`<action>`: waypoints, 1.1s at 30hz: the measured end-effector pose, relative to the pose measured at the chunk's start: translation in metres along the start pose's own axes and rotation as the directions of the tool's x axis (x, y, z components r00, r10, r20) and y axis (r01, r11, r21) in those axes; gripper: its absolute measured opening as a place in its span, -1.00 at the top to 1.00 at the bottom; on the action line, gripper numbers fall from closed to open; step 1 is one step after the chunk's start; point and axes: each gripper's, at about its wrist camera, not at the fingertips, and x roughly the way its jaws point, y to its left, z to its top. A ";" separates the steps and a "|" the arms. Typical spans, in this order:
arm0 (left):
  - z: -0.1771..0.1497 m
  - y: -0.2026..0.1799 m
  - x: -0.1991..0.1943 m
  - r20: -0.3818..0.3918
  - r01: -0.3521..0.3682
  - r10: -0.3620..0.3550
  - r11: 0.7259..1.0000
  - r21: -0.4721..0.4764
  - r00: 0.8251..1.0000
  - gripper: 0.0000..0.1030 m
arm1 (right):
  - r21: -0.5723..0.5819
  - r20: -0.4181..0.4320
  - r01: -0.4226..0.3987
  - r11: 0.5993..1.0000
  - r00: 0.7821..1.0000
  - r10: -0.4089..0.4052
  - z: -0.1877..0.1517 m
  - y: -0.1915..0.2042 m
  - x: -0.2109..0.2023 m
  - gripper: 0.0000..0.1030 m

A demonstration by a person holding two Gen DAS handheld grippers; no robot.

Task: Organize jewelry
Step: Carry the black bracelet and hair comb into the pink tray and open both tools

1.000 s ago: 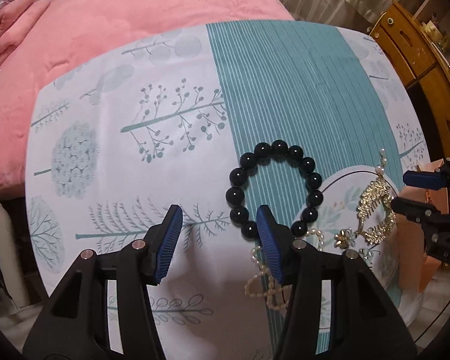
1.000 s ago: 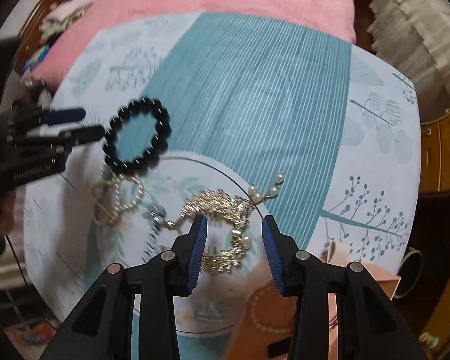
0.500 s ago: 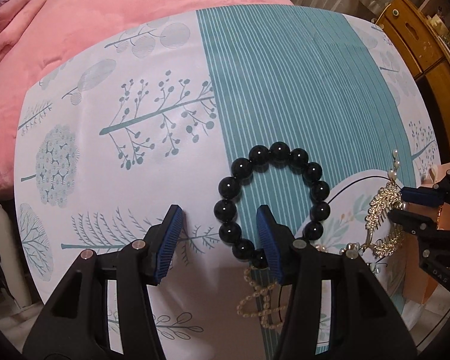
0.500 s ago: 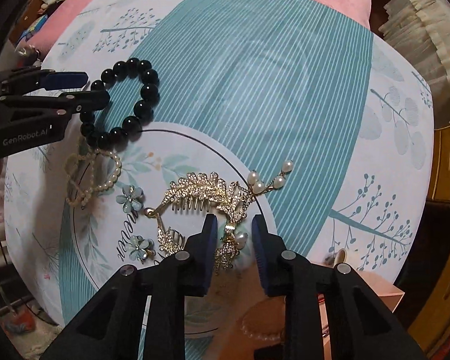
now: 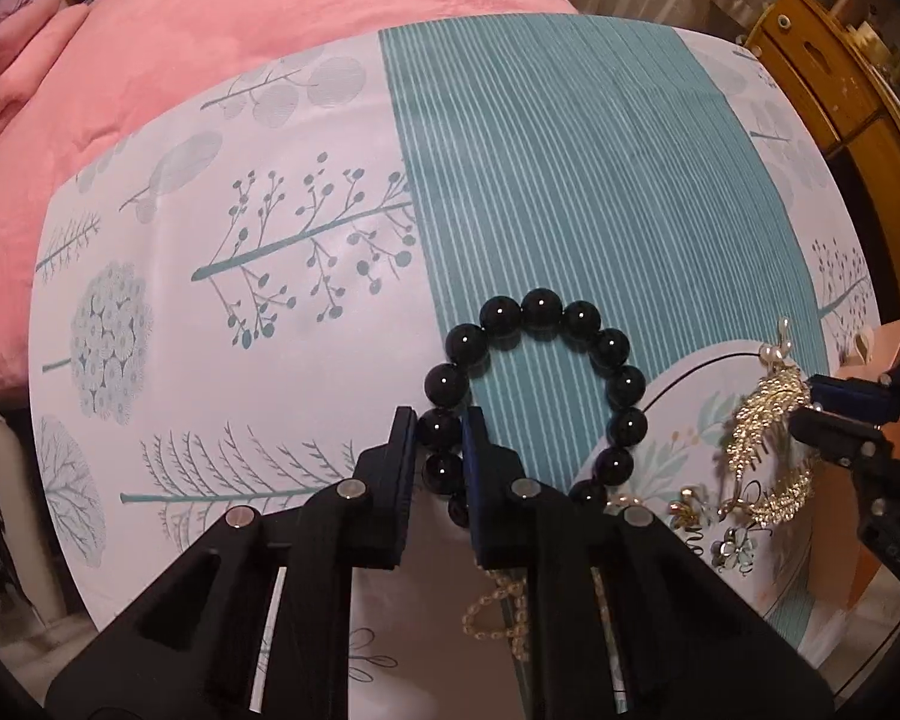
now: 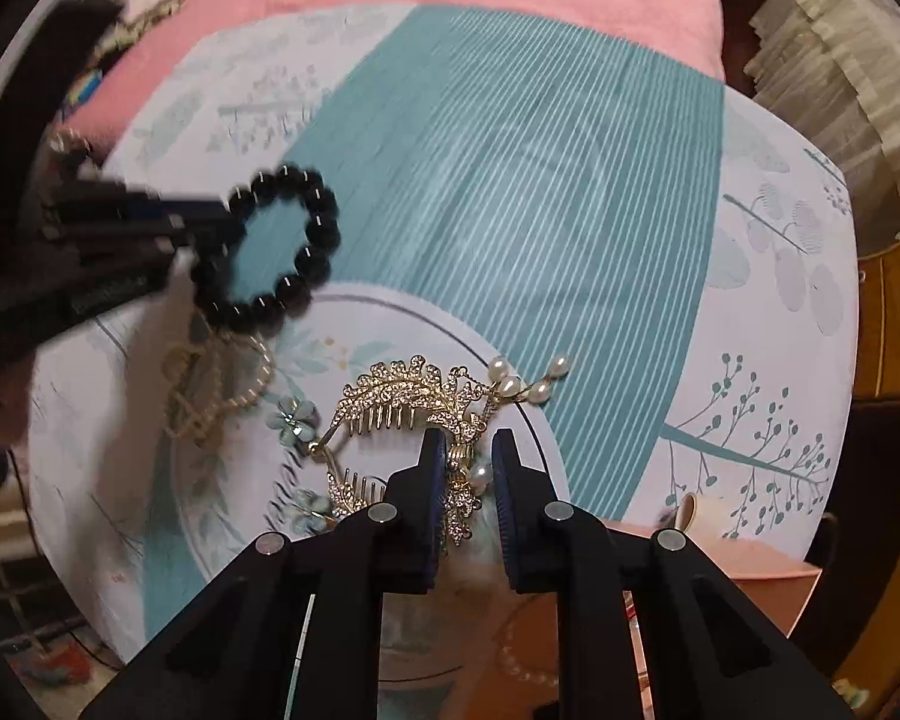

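Observation:
A black bead bracelet [image 5: 540,309] lies on the teal and white patterned cloth [image 5: 570,180]. My left gripper [image 5: 440,426] is shut on its left-hand beads; it also shows in the right wrist view [image 6: 306,240]. A gold rhinestone hair comb with pearls [image 6: 402,396] lies on a round white plate [image 6: 510,438]. My right gripper [image 6: 468,456] is shut on the comb's right end, and it shows in the left wrist view [image 5: 810,399] at the comb [image 5: 762,420]. A pearl strand [image 6: 222,384] and pale blue flower pieces [image 6: 294,420] lie on the plate's left side.
A pink quilt [image 5: 210,18] lies behind the cloth. A peach box [image 6: 750,600] with a pearl strand inside sits at the near right, beside the plate. Wooden furniture [image 5: 840,90] stands at the right. Pleated fabric [image 6: 840,30] hangs at the back right.
My left gripper has slid over the bracelet's left beads and closed on them. My right gripper has moved forward over the comb's right end and narrowed onto it.

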 end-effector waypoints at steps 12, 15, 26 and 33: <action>-0.021 0.003 -0.075 0.146 0.183 -0.167 0.977 -0.106 0.975 0.77 | 0.179 0.204 -0.133 0.975 0.974 0.096 -0.023 -0.001 -0.077 0.71; -0.024 -0.008 -0.105 0.183 0.217 -0.200 0.973 -0.075 0.962 0.77 | 0.228 0.257 -0.164 0.960 0.961 0.103 -0.044 -0.008 -0.102 0.71; -0.045 -0.072 -0.199 0.252 0.327 -0.342 0.940 0.101 0.905 0.77 | 0.415 0.300 -0.168 0.894 0.953 0.040 -0.154 -0.023 -0.140 0.71; -0.059 -0.158 -0.223 0.222 0.341 -0.403 0.901 0.269 0.888 0.77 | 0.582 0.318 -0.177 0.794 0.948 -0.021 -0.225 -0.043 -0.145 0.71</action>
